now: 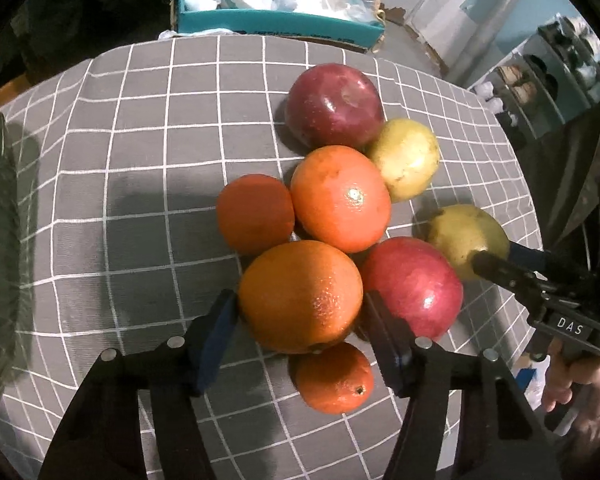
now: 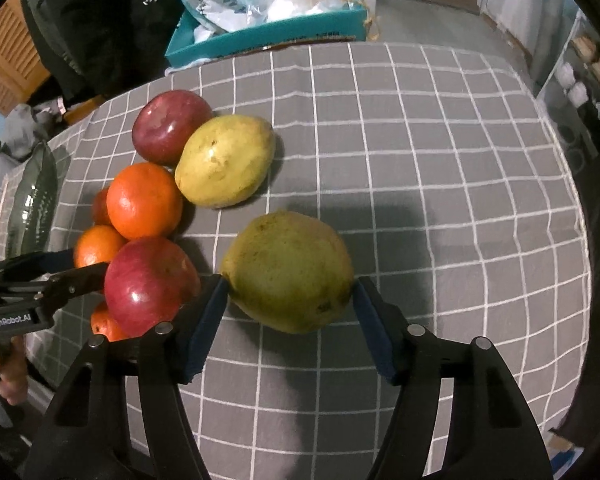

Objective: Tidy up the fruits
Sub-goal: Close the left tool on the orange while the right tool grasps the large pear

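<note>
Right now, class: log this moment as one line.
left gripper: shut on orange | right gripper: shut on pear

I am working in a lived-in home room: a counter under a grey cotton cloth with a white grid (image 2: 440,168), a teal cardboard box stuffed with plastic bags (image 2: 268,36), a shelf rack of small jars (image 1: 556,68), and a slatted wooden door (image 2: 4,64).

Matt checked cloth (image 1: 140,160), glossy apple (image 1: 414,286).
</note>
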`<state>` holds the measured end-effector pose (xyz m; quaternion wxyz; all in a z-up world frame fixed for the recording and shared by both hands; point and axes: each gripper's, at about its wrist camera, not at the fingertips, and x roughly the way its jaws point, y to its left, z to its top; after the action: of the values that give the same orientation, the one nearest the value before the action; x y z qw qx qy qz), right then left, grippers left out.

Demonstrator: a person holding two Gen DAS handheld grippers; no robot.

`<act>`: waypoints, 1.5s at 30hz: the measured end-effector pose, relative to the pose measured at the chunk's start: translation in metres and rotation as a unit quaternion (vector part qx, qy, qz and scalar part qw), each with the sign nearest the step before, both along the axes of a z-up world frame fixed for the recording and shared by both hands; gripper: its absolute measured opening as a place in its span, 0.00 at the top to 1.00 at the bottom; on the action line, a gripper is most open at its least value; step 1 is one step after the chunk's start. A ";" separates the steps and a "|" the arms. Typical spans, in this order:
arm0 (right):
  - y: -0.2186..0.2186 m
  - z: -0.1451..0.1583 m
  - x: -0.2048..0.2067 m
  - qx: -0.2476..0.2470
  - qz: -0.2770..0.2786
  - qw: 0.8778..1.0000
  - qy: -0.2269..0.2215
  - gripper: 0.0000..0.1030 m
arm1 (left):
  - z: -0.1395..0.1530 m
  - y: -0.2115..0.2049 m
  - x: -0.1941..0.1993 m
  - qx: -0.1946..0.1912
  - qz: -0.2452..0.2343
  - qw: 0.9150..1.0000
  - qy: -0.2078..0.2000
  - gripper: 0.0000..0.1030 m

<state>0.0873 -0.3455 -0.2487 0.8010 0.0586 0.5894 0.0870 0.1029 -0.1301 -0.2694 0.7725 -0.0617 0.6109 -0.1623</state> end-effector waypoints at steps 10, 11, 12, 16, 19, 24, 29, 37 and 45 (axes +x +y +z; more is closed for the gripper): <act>0.010 -0.013 0.008 0.010 0.006 1.000 0.014 0.28 | 0.010 0.025 -0.005 0.068 0.020 0.997 -0.019 0.37; 0.011 -0.015 0.008 0.013 0.006 1.000 0.017 0.28 | 0.007 0.028 -0.004 0.068 0.023 0.997 -0.015 0.37; 0.011 -0.017 0.009 0.016 0.006 1.000 0.020 0.28 | 0.007 0.030 -0.003 0.060 0.026 0.998 -0.017 0.37; 0.016 -0.024 0.010 0.024 0.008 0.999 0.032 0.28 | 0.004 0.028 0.000 0.060 0.026 0.998 -0.018 0.35; 0.016 -0.026 0.010 0.035 0.004 0.999 0.037 0.29 | -0.004 0.025 0.002 0.054 0.025 0.998 -0.005 0.35; 0.018 -0.025 0.009 0.027 0.006 0.999 0.032 0.30 | -0.011 0.028 0.003 0.044 0.033 0.998 0.001 0.35; 0.023 -0.023 0.009 0.009 0.008 1.000 0.020 0.30 | -0.012 0.029 0.006 0.041 0.032 0.999 -0.004 0.35; 0.025 -0.009 0.011 -0.017 0.000 1.000 -0.017 0.31 | 0.001 0.025 -0.001 0.052 0.023 0.998 -0.028 0.36; 0.030 0.017 0.005 -0.045 -0.003 0.997 -0.065 0.31 | 0.030 0.032 -0.003 0.052 0.032 0.996 -0.065 0.37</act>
<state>0.0920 -0.3154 -0.2314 0.8395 0.0186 0.5394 0.0623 0.0996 -0.0984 -0.2397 0.8176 -0.0305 0.5646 -0.1093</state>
